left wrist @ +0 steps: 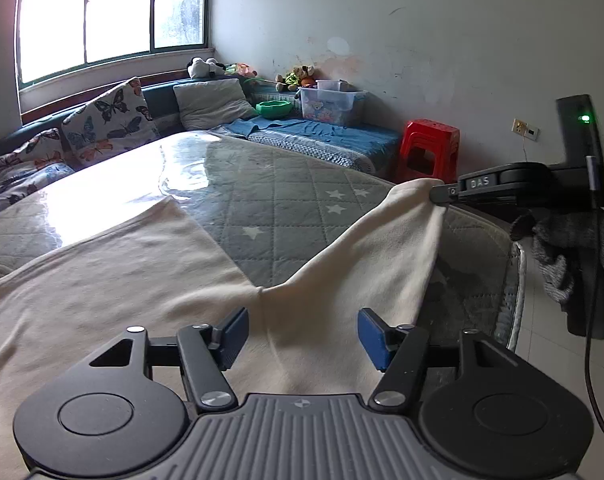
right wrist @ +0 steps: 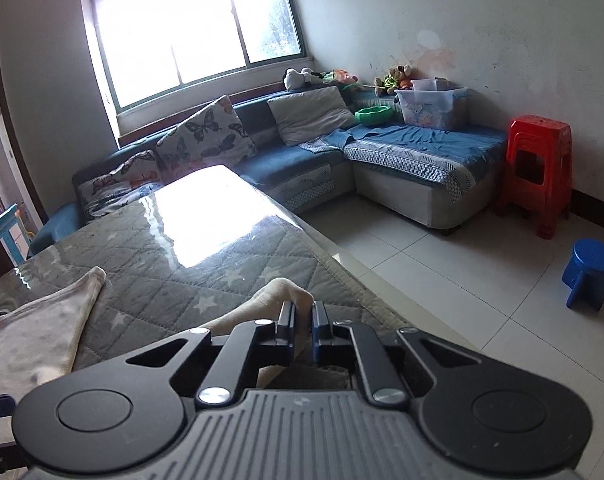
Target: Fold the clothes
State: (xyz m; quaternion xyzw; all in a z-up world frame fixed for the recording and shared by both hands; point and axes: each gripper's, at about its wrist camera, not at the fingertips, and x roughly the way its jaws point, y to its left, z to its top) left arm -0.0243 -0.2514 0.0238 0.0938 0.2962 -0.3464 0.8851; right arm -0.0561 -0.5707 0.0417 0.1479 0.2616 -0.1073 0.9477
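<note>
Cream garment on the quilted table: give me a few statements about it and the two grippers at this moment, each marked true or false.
1. The right gripper is shut on a tip of the cream garment. True.
2. The left gripper is clamped on the garment. False: its jaws stand open above the cloth, gripping nothing.
3. The garment lies on a grey quilted table cover with white stars. True.
4. The pinched tip lies flat on the table. False: it is lifted, and the cloth slopes down from it.
5. The red stool stands on the table. False: it stands on the floor by the wall.
</note>
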